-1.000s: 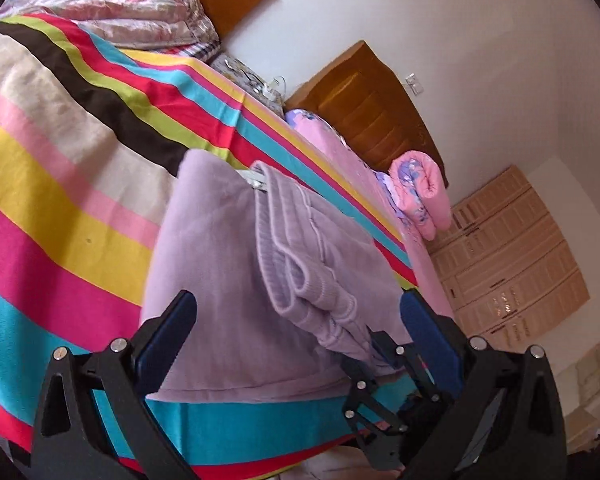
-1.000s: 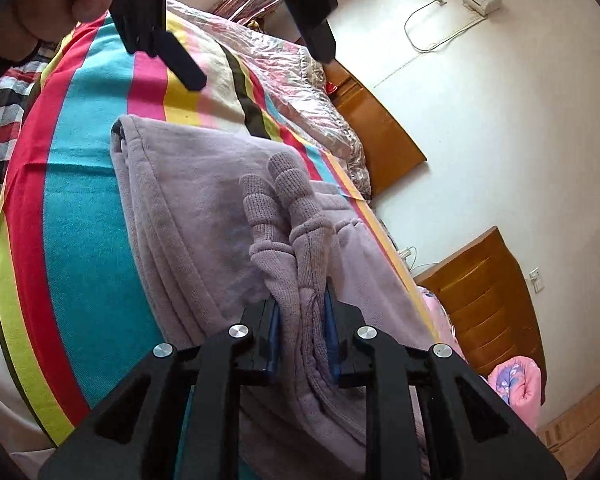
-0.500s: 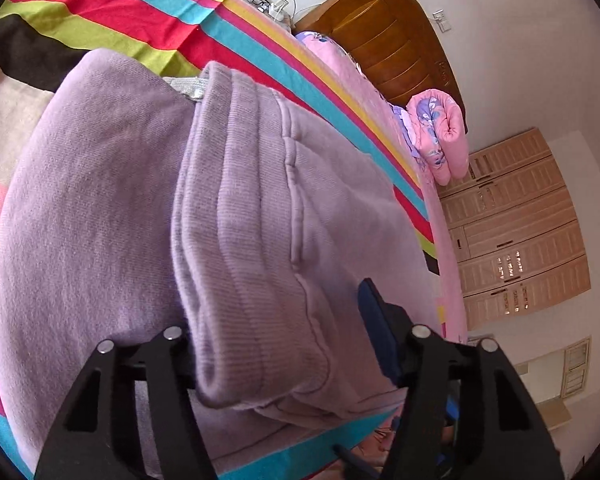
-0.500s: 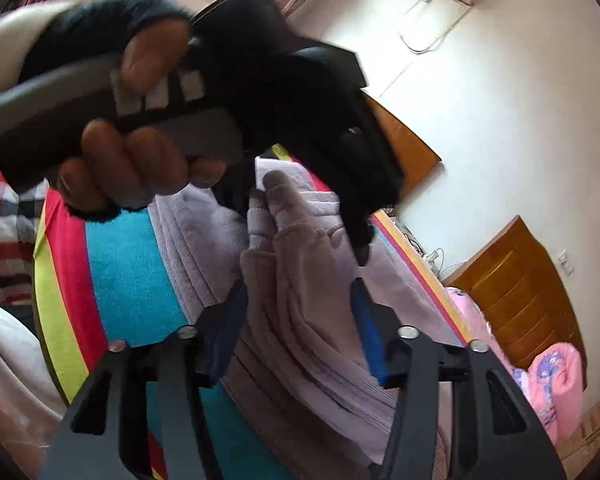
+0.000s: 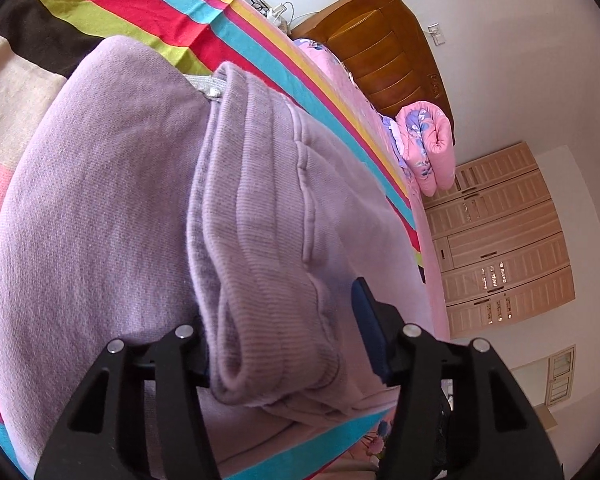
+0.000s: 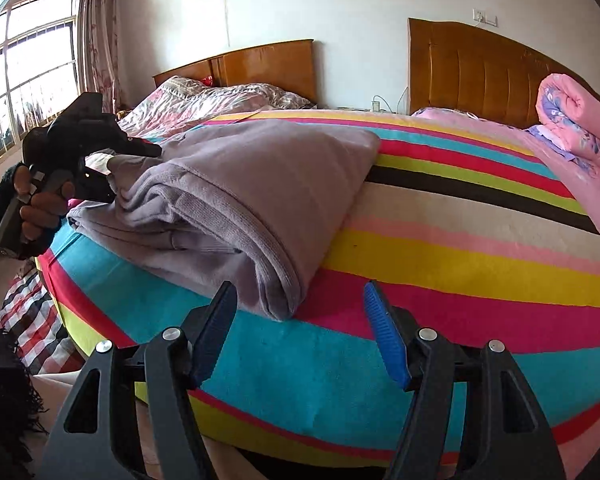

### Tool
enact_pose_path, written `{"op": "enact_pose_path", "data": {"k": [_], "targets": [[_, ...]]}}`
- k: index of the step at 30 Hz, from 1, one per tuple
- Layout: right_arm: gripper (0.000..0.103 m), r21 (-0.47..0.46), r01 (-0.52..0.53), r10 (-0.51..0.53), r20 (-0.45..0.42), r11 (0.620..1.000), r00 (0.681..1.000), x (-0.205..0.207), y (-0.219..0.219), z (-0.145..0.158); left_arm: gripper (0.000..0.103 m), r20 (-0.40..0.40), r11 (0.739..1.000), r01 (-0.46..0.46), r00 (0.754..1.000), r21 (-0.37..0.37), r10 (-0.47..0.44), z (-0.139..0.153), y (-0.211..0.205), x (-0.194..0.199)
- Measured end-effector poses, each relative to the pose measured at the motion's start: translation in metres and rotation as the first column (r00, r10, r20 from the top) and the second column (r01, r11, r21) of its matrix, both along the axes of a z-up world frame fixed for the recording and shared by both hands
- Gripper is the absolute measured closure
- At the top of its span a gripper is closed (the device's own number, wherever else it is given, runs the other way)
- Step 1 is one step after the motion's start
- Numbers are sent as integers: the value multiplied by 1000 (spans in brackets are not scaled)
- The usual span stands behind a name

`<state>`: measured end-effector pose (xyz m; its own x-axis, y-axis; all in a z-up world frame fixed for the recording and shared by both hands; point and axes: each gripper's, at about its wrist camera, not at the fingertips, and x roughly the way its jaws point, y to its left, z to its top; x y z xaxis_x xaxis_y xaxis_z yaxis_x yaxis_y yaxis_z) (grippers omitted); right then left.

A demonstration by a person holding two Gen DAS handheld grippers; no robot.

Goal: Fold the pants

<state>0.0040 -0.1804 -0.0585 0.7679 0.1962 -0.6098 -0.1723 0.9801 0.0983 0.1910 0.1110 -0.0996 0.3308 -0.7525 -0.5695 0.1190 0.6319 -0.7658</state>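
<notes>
My left gripper straddles the folded pants, jaws opening; right gripper opening, empty; pants run lower-left to upper-right.

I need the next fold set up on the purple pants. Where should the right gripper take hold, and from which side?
Take the pants at the near folded corner, where the stacked layers end in a thick rounded edge lying flat on the striped bedspread. Probably come in low from the bed's near edge, one finger under the fold. The right gripper, jaws opening and empty, already faces that corner.
</notes>
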Motion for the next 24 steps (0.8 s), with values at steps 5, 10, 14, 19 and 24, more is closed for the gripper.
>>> {"op": "enact_pose_path", "data": {"k": [5,10,14,19,24], "targets": [[39,-119,-7,6,-13,993,1000,21,22,-19,61,14,997,-15,1000,81,14,7,-5,3],[38,-157,54,-54,9,986,999,21,20,-20,78,208,980,44,974,196,-86,80,-31,-11],[38,-162,93,-95,-7,982,995,25,16,-22,79,377,973,41,918,225,-126,146,-38,-25],[38,-232,40,-35,23,972,999,19,34,-22,79,436,963,-98,900,250,-21,115,25,-57],[35,-207,32,-31,7,978,999,22,30,-23,77,178,988,-154,972,-25,156,-7,95,-54]]}}
